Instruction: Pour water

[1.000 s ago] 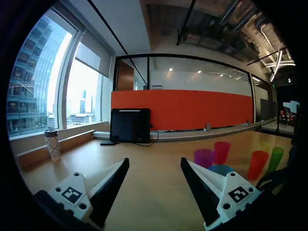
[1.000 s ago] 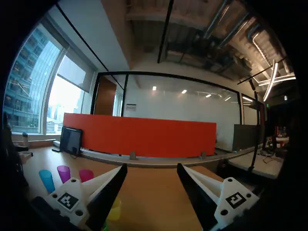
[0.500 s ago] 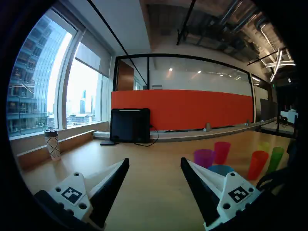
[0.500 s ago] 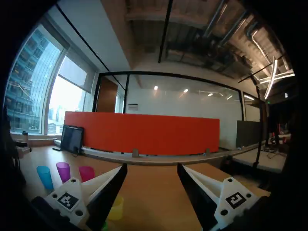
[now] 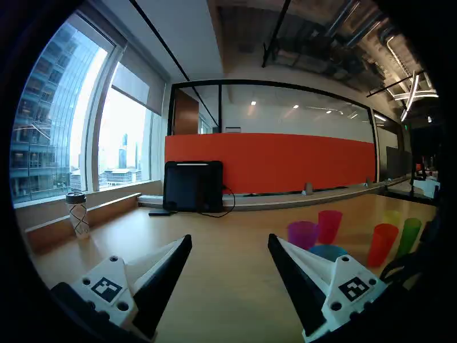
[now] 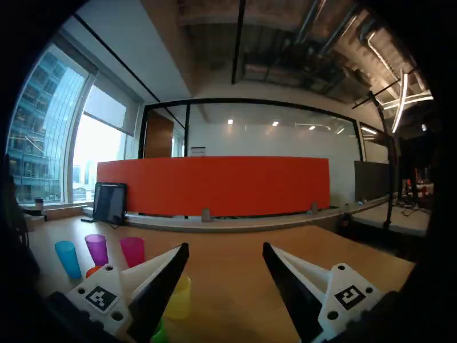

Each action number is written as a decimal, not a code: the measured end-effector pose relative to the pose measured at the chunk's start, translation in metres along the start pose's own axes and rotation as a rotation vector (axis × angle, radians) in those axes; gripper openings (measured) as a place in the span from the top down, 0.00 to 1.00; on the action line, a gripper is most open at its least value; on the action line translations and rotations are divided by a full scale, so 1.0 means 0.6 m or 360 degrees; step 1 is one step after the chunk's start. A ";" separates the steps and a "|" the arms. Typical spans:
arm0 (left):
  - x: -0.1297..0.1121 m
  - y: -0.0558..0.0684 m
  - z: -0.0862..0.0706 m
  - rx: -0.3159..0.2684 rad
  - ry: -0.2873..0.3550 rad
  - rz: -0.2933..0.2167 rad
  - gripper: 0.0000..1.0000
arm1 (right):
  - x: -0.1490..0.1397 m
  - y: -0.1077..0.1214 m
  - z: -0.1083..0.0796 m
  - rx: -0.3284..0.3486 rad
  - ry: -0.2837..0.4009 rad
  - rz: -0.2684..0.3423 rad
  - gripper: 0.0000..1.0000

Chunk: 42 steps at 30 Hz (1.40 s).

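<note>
Several coloured plastic cups stand on the wooden table. In the left gripper view a purple cup (image 5: 301, 234), a pink cup (image 5: 329, 225), a blue cup (image 5: 327, 252), an orange cup (image 5: 382, 243), a green cup (image 5: 409, 235) and a yellow cup (image 5: 392, 217) cluster to the right of my left gripper (image 5: 229, 251), which is open and holds nothing. In the right gripper view the blue cup (image 6: 68, 258), purple cup (image 6: 96, 249), pink cup (image 6: 132, 251) and yellow cup (image 6: 179, 296) sit left of my right gripper (image 6: 225, 260), also open with nothing between its fingers.
A black tablet (image 5: 192, 186) leans by the orange partition (image 5: 274, 161) at the table's back edge, a cable trailing beside it. A lidded paper cup (image 5: 77, 214) stands on the window ledge at the left. Bare table surface (image 6: 240, 268) stretches ahead of the right gripper.
The right gripper view has tipped downward and shifted, so the cups and table now sit higher and larger in it. The left gripper has stayed still.
</note>
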State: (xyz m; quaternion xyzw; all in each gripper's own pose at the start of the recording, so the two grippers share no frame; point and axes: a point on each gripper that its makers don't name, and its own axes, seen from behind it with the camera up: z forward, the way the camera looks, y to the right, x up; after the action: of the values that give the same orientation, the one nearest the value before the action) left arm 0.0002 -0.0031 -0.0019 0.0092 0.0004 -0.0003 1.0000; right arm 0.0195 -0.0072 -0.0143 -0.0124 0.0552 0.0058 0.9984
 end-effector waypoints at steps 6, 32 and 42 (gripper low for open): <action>0.000 0.000 -0.001 0.0000 0.0000 0.0000 0.01 | -0.009 -0.001 0.003 0.0003 -0.0005 0.0019 0.00; 0.000 0.000 -0.001 0.0000 0.0000 0.0000 0.01 | -0.049 -0.002 0.010 -0.0005 -0.0088 -0.0024 0.00; 0.000 0.000 0.000 0.0000 0.0000 0.0000 0.01 | -0.047 -0.001 0.010 -0.0001 -0.0092 -0.0023 0.00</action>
State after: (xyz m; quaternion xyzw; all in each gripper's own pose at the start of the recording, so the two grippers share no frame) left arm 0.0004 -0.0030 -0.0022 0.0093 0.0004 -0.0003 1.0000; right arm -0.0076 -0.0081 -0.0052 -0.0128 0.0261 -0.0012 0.9996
